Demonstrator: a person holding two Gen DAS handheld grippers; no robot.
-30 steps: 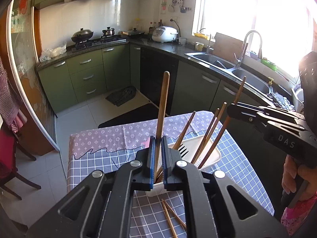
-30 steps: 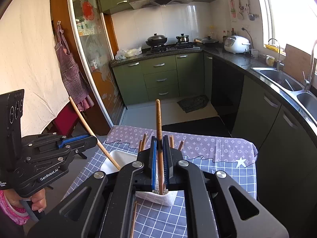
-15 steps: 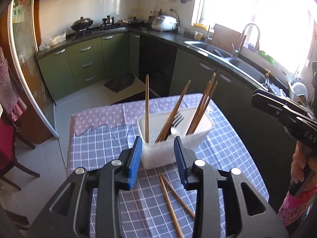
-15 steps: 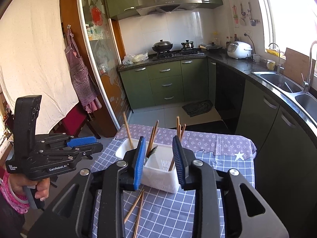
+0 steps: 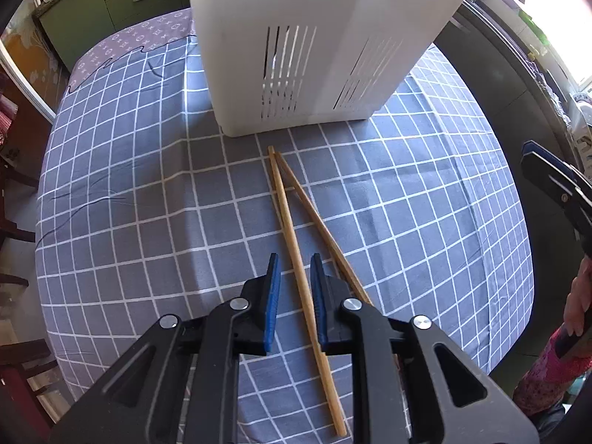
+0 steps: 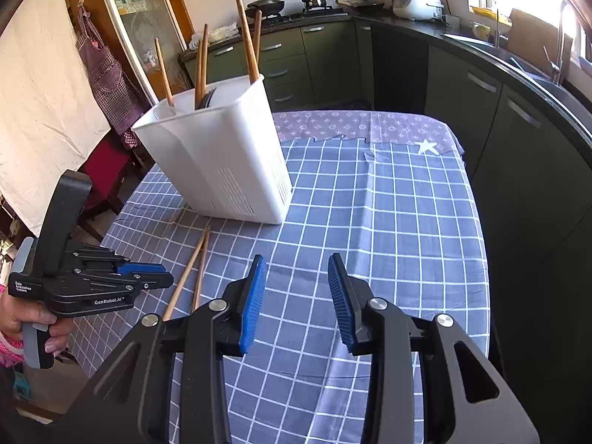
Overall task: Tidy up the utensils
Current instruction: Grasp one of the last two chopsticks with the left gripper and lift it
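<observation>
The left wrist view looks steeply down, close over the surface [image 5: 129, 185], while the right wrist view faces it from farther back; both share the white holder [image 5: 314, 37] and chopsticks [image 5: 296, 244].

chopsticks on cloth [image 5: 292, 244]: 2 | holder [image 6: 222, 155]: 1 | grippers: 2

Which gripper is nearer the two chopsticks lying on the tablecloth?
Left. The left gripper straddles one of the chopsticks, jaws open; the right gripper hovers off to their right.
</observation>
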